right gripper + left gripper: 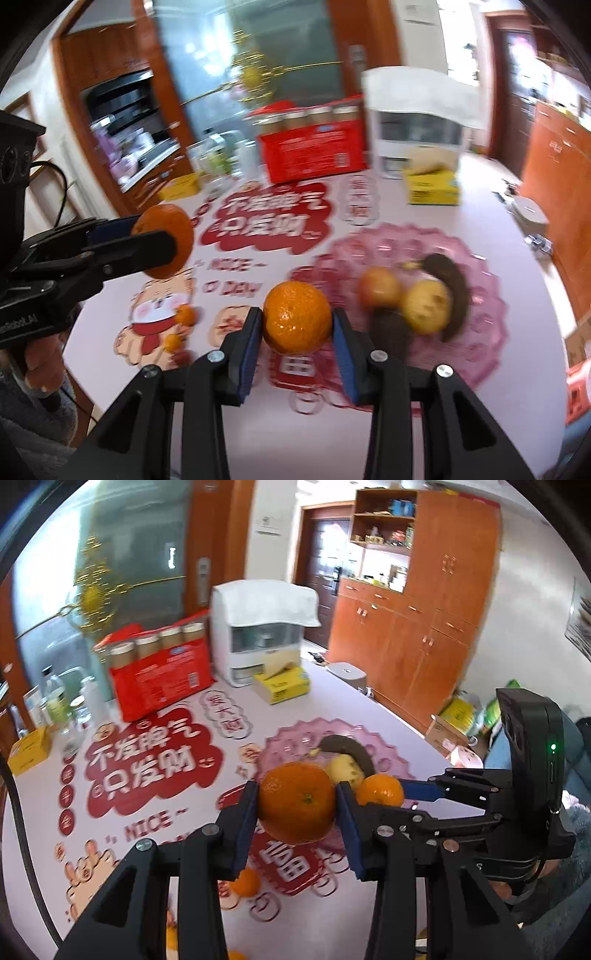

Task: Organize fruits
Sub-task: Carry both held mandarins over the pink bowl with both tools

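Observation:
My left gripper (297,789) is shut on a large orange (297,810), held above the table. To its right, my right gripper (391,799) is shut on a second orange (380,790). In the right wrist view, that right gripper (297,314) grips its orange (297,321) between blue pads, and the left gripper (159,230) holds the other orange (166,254) at the far left. Beyond both lies a pink scalloped plate (480,258) (295,734). On it are a dark banana (450,284) (347,747), a yellow fruit (426,306) (345,770) and a reddish apple (380,288).
Small oranges (186,315) (245,882) lie on the patterned tablecloth below the grippers. At the back stand a red box with jars (162,675), a white appliance (262,627), a yellow tissue box (282,685) and bottles (55,701). A hand (40,365) holds the left gripper.

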